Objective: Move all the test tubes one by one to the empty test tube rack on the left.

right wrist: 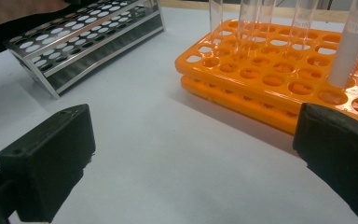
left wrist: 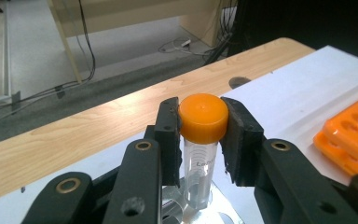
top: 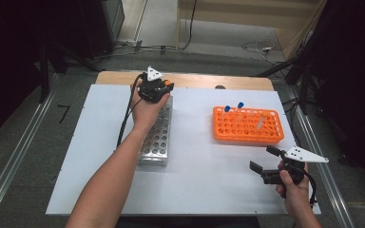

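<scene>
In the left gripper view the two black jaws are clenched on a clear tube with an orange cap (left wrist: 203, 117), one pad pressing each side of the cap, and the tube stands upright between them in the middle of the frame. Its lower end reaches down to the metal rack (left wrist: 200, 215) at the bottom edge, where round holes can be seen, but whether the tip is already inside a hole I cannot tell. In the high view the left gripper (top: 155, 88) sits in the upper middle of the frame, over the far end of this metal rack (top: 157, 137), which lies lengthwise on the white table sheet (top: 204, 175); the holes of the rack that are visible look empty. The right gripper (top: 264, 164) is in the lower right of the high view, and its jaws are released — in the right gripper view they stand wide apart at the lower left and lower right, with nothing between them but the white sheet. Beyond them, in the upper right of that view, is the orange rack (right wrist: 279, 79), which holds several clear tubes standing in its far rows, and one tube with white content (right wrist: 352, 49) at the right edge. In the high view the orange rack (top: 248, 126) is right of centre — two blue caps (top: 233, 107) rise at its far side, and most holes are free.
</scene>
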{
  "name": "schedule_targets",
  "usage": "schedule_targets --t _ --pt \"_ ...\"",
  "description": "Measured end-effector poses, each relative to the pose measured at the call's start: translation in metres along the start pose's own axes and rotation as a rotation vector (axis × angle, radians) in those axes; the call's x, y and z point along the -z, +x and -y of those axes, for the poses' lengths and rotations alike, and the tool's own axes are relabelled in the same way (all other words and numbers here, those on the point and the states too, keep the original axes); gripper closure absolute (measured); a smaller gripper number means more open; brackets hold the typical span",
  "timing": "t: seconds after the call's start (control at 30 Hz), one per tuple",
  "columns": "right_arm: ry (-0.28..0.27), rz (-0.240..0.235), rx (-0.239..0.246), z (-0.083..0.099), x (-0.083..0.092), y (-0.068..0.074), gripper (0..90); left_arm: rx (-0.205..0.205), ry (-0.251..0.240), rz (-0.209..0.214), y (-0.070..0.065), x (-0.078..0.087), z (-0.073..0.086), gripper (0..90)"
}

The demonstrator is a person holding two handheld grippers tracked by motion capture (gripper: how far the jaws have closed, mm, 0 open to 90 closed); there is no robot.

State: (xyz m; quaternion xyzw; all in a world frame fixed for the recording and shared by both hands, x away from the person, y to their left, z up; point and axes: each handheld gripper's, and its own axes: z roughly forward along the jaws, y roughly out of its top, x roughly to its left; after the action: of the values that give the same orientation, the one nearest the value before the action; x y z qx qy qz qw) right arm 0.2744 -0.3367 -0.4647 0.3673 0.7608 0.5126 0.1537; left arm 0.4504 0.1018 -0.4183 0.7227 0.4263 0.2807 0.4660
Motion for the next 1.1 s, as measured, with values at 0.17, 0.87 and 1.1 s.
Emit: schedule_targets --t 0.17,0.87,1.1 --pt "0.003 -0.001 0.0 0.0 -0.002 0.001 0.0 0.011 0.043 0.01 -0.001 -0.005 0.004 69.3" --pt "-0.002 0.005 -0.014 -0.007 -0.004 -0.002 0.0 0.126 -0.009 0.129 -0.017 0.049 0.018 0.0" --pt "-0.012 0.028 -0.023 -0.015 -0.008 -0.009 0.0 0.116 -0.039 0.174 -0.031 0.074 0.027 0.0"
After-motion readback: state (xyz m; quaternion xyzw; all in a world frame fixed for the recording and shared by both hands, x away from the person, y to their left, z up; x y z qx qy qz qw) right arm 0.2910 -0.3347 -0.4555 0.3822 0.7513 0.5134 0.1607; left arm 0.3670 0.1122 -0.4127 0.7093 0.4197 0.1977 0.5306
